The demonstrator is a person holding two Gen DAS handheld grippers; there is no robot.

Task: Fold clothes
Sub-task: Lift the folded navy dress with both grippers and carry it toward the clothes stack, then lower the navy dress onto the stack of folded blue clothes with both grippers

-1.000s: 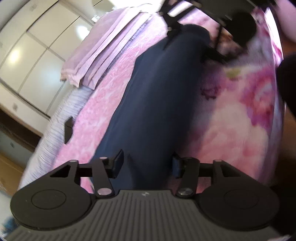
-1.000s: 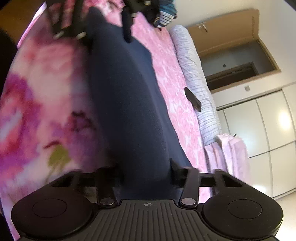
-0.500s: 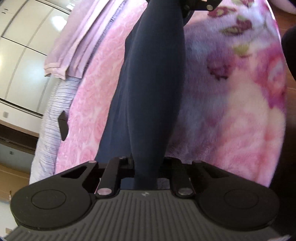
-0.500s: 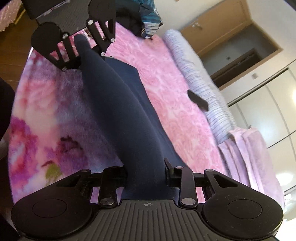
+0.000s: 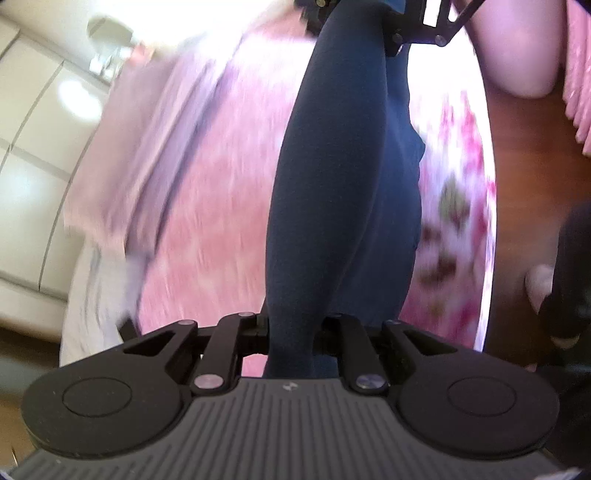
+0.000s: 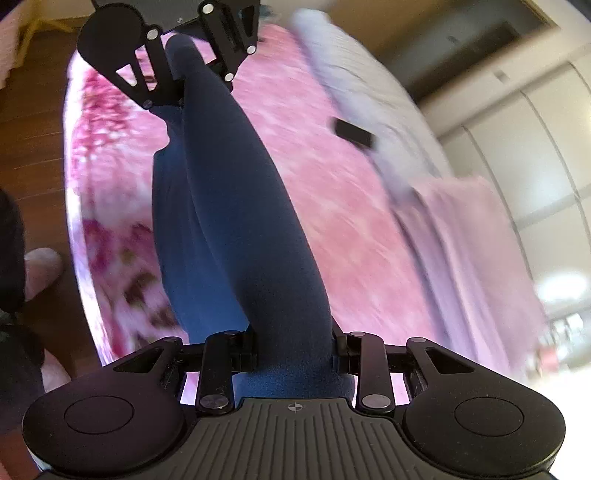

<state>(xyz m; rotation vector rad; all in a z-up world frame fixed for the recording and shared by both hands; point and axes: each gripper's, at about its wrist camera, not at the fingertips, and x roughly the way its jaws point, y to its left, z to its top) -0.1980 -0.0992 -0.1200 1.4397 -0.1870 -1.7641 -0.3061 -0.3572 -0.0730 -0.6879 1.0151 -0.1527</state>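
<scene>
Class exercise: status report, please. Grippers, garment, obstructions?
Left gripper and right gripper shut on navy garment, stretched between them above pink bedspread. Nothing obstructing.

Left tongs (image 5: 291,332) clamped on bunched end of navy garment (image 5: 343,192). Garment stretched taut to right tongs (image 5: 354,14) at top edge, gripping far end. Below: pink floral blanket (image 5: 229,192) on bed, blurred. Folded pink cloth (image 5: 140,147) at left.

Pink floral bedspread (image 6: 354,206) over a bed, striped grey bedding (image 6: 373,110) along its far edge. Brown wooden floor (image 5: 524,206) beside. White wardrobe doors (image 6: 535,170) behind, catching bright light glare.
</scene>
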